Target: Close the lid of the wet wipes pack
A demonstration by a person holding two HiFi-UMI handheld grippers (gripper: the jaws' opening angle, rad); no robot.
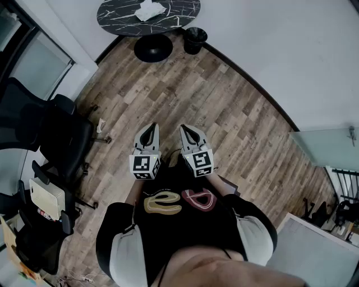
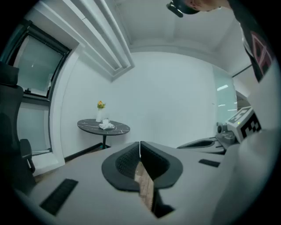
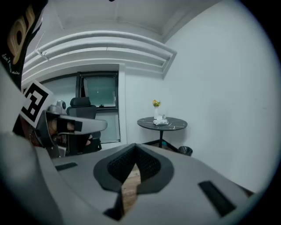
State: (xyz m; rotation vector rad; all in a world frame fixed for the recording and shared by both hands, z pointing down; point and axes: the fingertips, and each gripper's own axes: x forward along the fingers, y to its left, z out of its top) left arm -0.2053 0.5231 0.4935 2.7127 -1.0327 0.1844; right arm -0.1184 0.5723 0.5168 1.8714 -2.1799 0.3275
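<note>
Head view: logged left gripper [image 1: 150,128] and right gripper [image 1: 184,129] side by side above wood floor [image 1: 235,117], both aimed toward round dark table [image 1: 185,11] by the far wall. Found wet wipes pack [image 1: 150,9] lying on that table, well apart from both grippers; could not tell lid state at this range. Noted black bin [image 1: 195,39] on the floor just beside the table base, office chair [image 1: 56,137] off to the left.

Left gripper view: read jaws as pressed together, tips meeting, nothing between them. Spotted pack [image 2: 106,126] as a small white shape on the tabletop, near vase with flowers [image 2: 100,112].

Right gripper view: read jaws as closed tip to tip too, holding nothing. Saw table [image 3: 173,125] ahead with pack [image 3: 160,121] and vase on it, bin [image 3: 185,150] near its foot.
</note>
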